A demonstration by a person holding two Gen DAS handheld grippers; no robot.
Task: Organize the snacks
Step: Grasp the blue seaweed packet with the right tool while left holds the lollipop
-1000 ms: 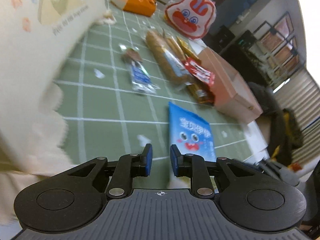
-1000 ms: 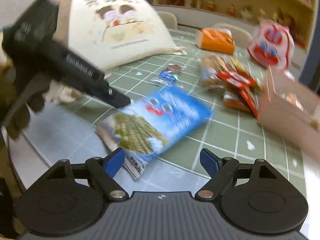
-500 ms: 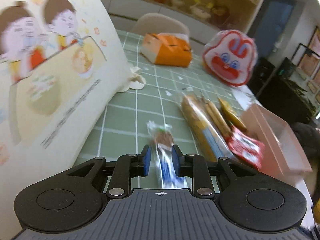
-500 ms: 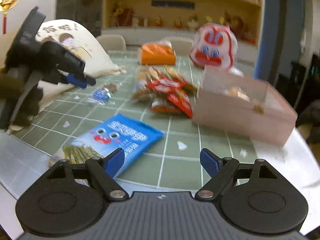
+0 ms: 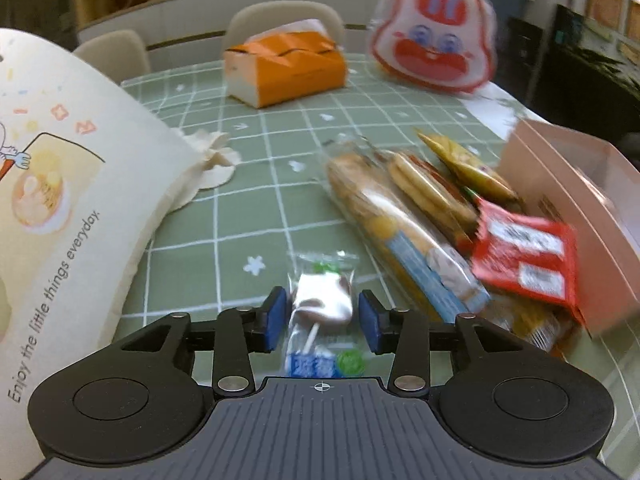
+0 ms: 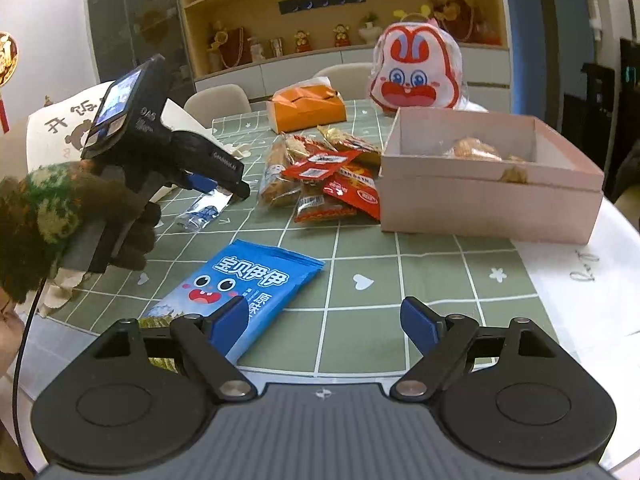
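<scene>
Between the blue pads of the left gripper lies a small clear-wrapped lollipop on the green checked tablecloth; the jaws have just been opening, and both pads stand clear of the wrapper, so nothing is gripped. Seen from the right wrist, this gripper slants down toward the cloth, held in a dark-gloved hand below a camouflage-patterned sleeve. Just right of the lollipop, a heap of snack packets rests against the open pink box, which already contains some items. A cream printed bag stands to the left; an orange tissue box and a rabbit-faced pouch sit at the far side. The right gripper hovers with its jaws wide apart and empty, tilted down over the near table edge; a blue snack packet lies partly behind its left finger.
</scene>
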